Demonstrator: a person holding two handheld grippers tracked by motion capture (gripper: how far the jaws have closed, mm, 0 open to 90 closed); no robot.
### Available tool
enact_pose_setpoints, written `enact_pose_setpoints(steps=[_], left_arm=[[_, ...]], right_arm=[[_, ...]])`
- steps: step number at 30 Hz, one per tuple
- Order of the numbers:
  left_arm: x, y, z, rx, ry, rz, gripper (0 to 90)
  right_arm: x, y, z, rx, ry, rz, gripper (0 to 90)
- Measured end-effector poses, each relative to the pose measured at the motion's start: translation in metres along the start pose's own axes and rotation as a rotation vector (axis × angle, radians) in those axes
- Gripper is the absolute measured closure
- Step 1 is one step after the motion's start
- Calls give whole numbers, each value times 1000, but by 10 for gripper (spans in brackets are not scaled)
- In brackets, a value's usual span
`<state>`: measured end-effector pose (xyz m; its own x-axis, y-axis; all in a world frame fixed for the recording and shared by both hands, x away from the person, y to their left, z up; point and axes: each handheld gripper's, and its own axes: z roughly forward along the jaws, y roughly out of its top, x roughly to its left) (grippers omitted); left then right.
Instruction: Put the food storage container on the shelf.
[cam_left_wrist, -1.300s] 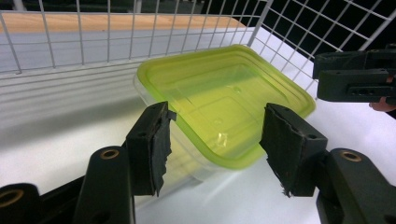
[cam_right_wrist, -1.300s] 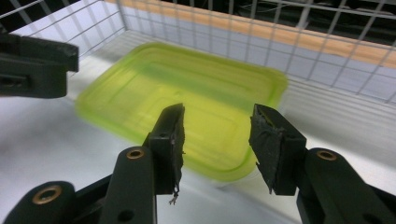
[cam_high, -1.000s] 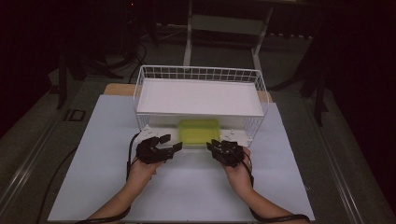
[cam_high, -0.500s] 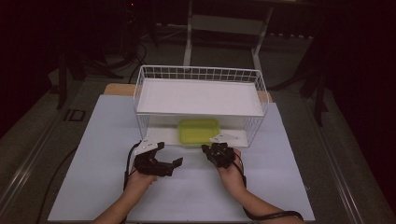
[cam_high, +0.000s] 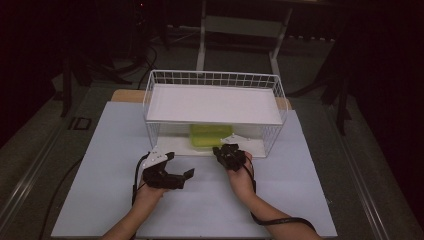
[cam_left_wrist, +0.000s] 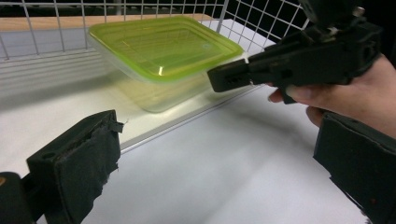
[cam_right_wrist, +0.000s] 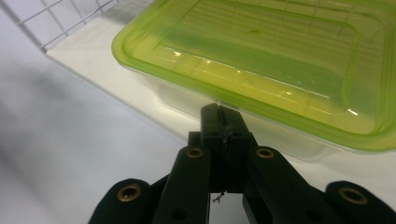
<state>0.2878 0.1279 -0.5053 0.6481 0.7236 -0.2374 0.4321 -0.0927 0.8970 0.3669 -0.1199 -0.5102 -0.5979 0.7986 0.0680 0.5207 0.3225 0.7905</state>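
A clear container with a green lid sits on the lower white shelf of a wire rack, under its top board. My right gripper is shut, its joined tips pressing the container's front wall just below the lid's rim; nothing shows between the jaws. The left gripper rests low over the table in front of the rack's left part, open and empty, turned toward the right. In the left gripper view its wide-apart pads frame the container and the right gripper.
The rack stands at the back middle of a white table sheet. Its top board roofs the lower shelf, leaving a low opening at the front. Wire walls close the sides and back. Cables trail from both grippers.
The left gripper has drawn back from the rack toward the person and turned right. The right gripper has shifted left and forward against the container, which has slid a little deeper under the board.
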Motion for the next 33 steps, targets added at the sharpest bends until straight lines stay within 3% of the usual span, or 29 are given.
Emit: enact_pose_setpoints(steps=[11,22,27,30,33], left_arm=[[0,0,-1,-8,0,4,12],[0,-2,-1,-5,-7,0,11],[0,-2,0,0,-5,10,12],[-1,-2,1,3,-7,13,11],[-1,-2,1,4,-8,17,12]], right_arm=[[-4,9,14,-13,-24,14,897],[-10,16,22,-23,-44,57,896],[-10,16,25,-24,-46,34,893],[-8,15,24,-17,-38,54,883],[-7,15,23,-21,-31,31,870]])
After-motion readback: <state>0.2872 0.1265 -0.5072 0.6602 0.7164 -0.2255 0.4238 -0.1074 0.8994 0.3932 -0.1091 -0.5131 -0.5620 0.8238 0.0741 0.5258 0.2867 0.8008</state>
